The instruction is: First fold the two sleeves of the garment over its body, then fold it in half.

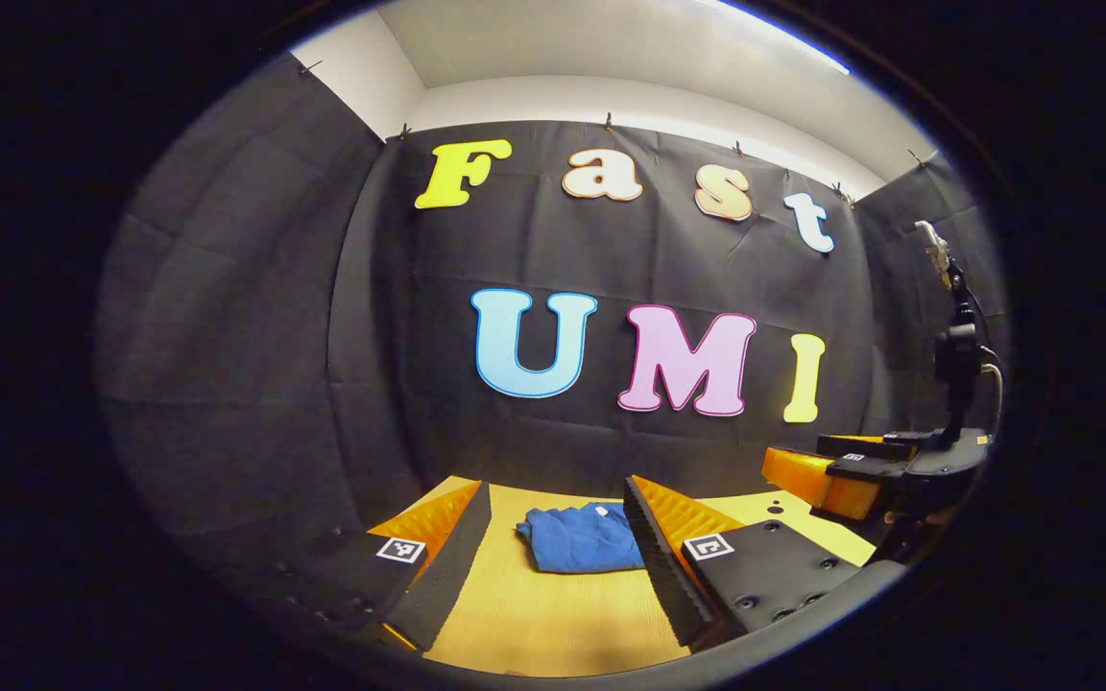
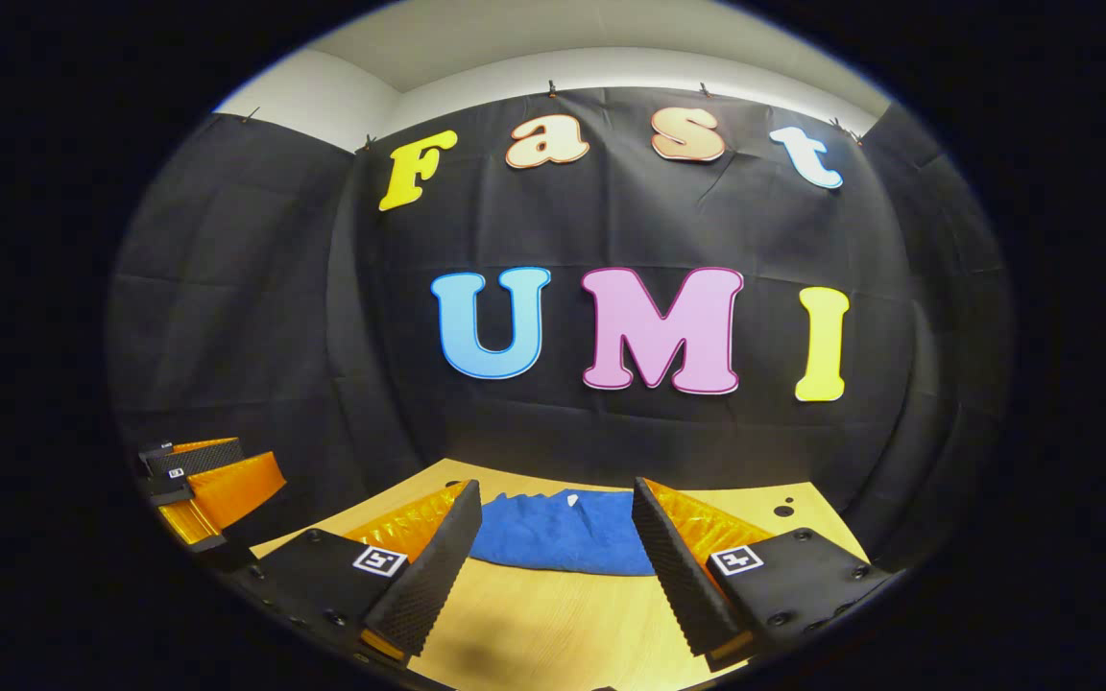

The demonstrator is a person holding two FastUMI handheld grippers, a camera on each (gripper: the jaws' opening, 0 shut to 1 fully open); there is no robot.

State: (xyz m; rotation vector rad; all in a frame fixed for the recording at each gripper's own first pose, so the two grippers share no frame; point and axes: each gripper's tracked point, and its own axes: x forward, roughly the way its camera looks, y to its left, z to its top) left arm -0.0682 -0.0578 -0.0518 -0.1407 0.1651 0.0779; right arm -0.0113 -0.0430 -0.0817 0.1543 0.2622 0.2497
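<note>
Left gripper view shows the blue garment (image 1: 580,539) lying compactly folded on the tabletop (image 1: 553,614); both folds look done, and the jaws of the left gripper (image 1: 561,561) and right gripper (image 2: 553,561) stand open and empty.

- Light falls from above; a bright strip glares at the ceiling (image 1: 783,38) in the left gripper view.
- The worktop (image 2: 563,614) is evenly lit and sharp, with a soft dark shadow on it between the right tongs (image 2: 553,566).
- Fisheye curving bends the walls; both views dim toward the rim.
</note>
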